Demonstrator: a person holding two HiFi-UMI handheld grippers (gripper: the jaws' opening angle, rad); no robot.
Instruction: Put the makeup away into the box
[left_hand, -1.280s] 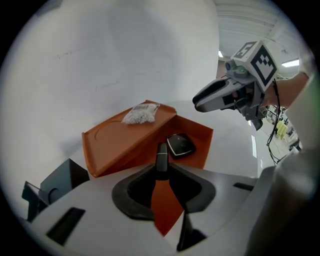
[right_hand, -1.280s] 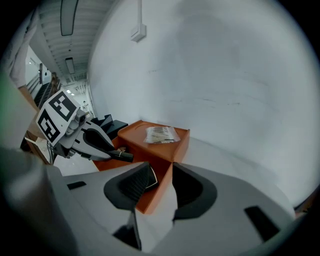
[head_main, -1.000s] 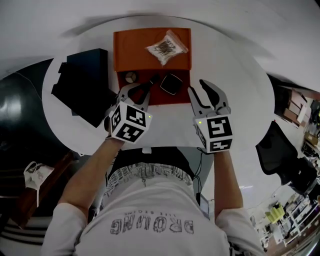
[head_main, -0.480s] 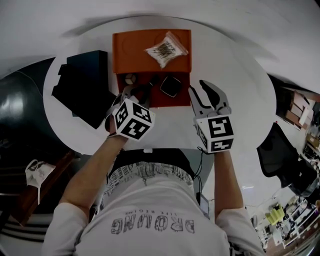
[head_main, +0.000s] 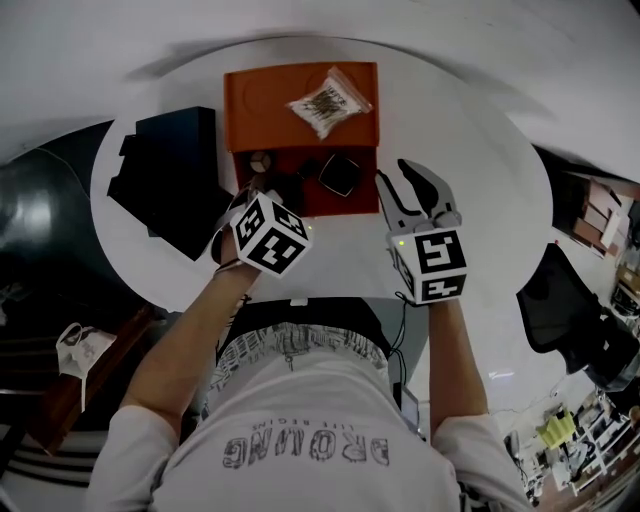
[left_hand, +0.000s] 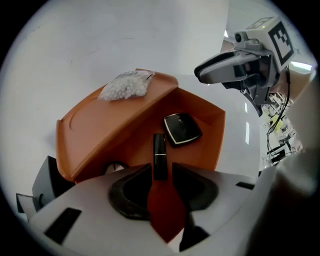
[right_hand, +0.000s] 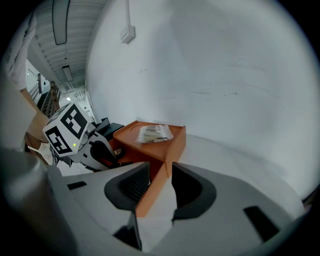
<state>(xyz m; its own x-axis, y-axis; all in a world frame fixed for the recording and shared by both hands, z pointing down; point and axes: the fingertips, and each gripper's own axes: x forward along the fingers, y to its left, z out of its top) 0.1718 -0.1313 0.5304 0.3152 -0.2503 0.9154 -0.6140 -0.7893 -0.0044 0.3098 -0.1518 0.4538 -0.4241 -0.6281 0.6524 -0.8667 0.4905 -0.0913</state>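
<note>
Over the box (left_hand: 212, 142), I am opening the left gripper (left_hand: 161, 172) off the lipstick (left_hand: 159, 150); the right gripper (right_hand: 160, 172) is hanging half-open, empty.

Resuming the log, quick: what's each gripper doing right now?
Left gripper: jaws just opening, lipstick loose between them.
Right gripper: open, nothing gripped.

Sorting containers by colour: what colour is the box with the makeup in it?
Orange. The box shows best in the left gripper view.

Round white table (head_main: 480, 200); black office chair (head_main: 565, 300) right; white wall (right_hand: 225, 60)
</note>
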